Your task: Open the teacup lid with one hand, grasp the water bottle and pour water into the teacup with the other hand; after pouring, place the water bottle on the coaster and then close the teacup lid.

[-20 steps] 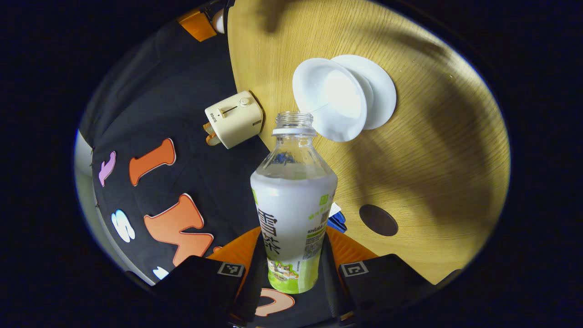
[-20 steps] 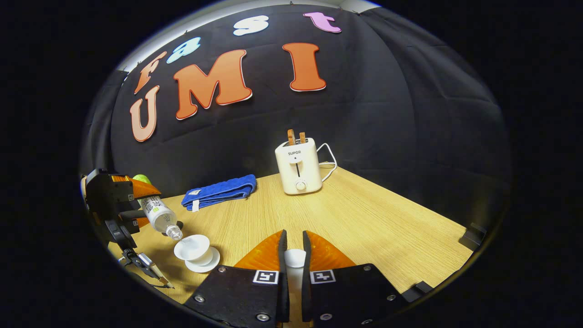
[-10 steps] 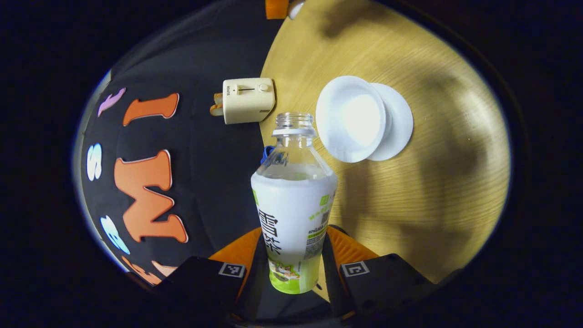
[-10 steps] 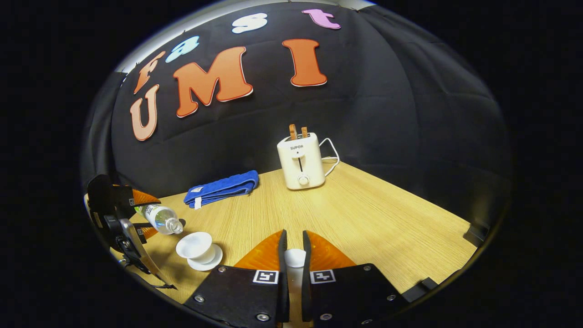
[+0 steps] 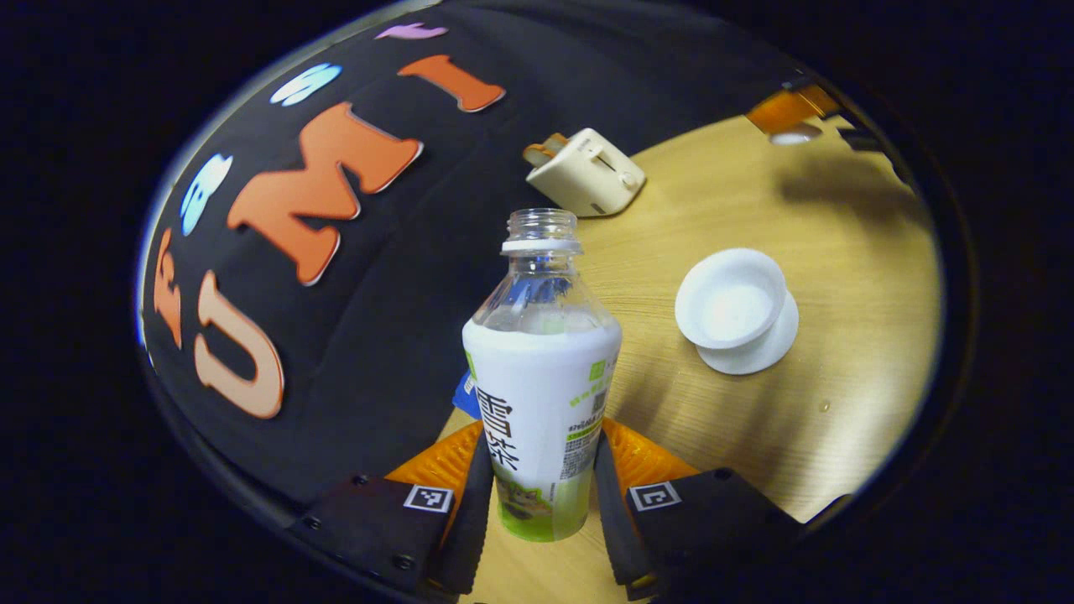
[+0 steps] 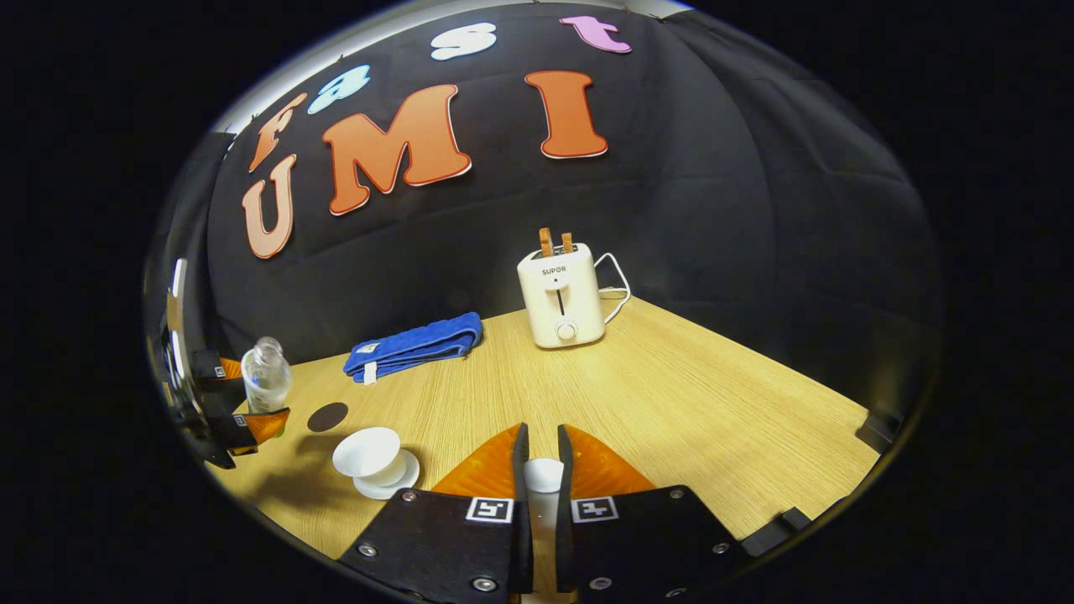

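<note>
Left gripper [image 5: 537, 503]: jaws clamped on the uncapped bottle [image 5: 541, 377], held upright above the table [image 5: 839, 252] near the open teacup [image 5: 732, 298] on its saucer; bottle base hidden between the fingers. Right gripper [image 6: 537, 491]: jaws closed on the white lid [image 6: 544, 475], mostly hidden. Coaster [image 6: 327, 416] lies beside the bottle; towel [image 6: 415, 346] and toaster [image 6: 562, 294] behind
</note>
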{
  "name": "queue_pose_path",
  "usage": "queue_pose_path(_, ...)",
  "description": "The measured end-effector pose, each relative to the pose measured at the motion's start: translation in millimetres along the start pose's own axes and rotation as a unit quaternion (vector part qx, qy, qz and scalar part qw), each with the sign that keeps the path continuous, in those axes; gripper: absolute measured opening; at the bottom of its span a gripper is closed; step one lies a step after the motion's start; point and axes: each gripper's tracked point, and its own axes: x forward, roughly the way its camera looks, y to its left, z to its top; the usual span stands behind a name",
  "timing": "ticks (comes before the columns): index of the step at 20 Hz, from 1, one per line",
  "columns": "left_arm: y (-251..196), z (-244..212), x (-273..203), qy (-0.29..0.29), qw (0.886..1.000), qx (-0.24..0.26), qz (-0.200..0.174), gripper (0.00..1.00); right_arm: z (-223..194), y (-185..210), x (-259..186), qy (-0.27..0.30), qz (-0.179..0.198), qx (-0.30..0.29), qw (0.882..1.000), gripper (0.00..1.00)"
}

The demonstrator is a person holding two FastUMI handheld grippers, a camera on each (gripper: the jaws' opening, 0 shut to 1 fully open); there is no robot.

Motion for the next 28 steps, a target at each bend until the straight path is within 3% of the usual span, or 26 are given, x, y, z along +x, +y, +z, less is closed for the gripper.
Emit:
queue_pose_path(2,-4.1,-5.0,6.3,-0.004,0.995,-0.102,-0.004,0.58,0.3,5.7,-1.2,0.001,0.003,-0.002,1.000,0.11)
queue_pose_path(4,-5.0,-5.9,12.2,-0.013,0.980,-0.197,-0.004,0.62,0.9,12.9,-1.8,0.001,0.005,-0.010,1.000,0.11)
queue_pose_path(5,-4.3,-4.2,10.2,-0.017,0.973,-0.231,0.001,0.59,2.7,16.1,-2.7,0.001,0.008,-0.014,1.000,0.11)
queue_pose_path(8,2.1,7.6,8.6,-0.039,0.955,-0.292,0.030,0.59,6.5,22.8,-2.7,-0.001,0.009,-0.023,1.000,0.11)
queue_pose_path(11,9.3,21.9,7.9,-0.068,0.931,-0.356,0.030,0.59,9.9,26.9,-1.9,-0.001,0.007,-0.030,1.000,0.11)
queue_pose_path(17,37.0,19.0,46.0,-0.086,0.902,-0.418,0.069,0.62,16.9,20.5,-2.6,-0.003,-0.007,-0.039,0.999,0.11)
queue_pose_path(20,42.5,12.1,65.6,-0.084,0.904,-0.411,0.086,0.61,16.2,18.7,2.0,0.000,-0.014,-0.040,0.999,0.11)
queue_pose_path(24,29.0,13.8,81.9,-0.082,0.899,-0.425,0.060,0.62,15.1,20.4,6.5,0.004,-0.017,-0.044,0.999,0.11)
queue_pose_path(28,19.7,-1.1,94.0,-0.065,0.901,-0.424,0.062,0.62,11.5,21.2,9.2,0.009,-0.020,-0.048,0.999,0.11)
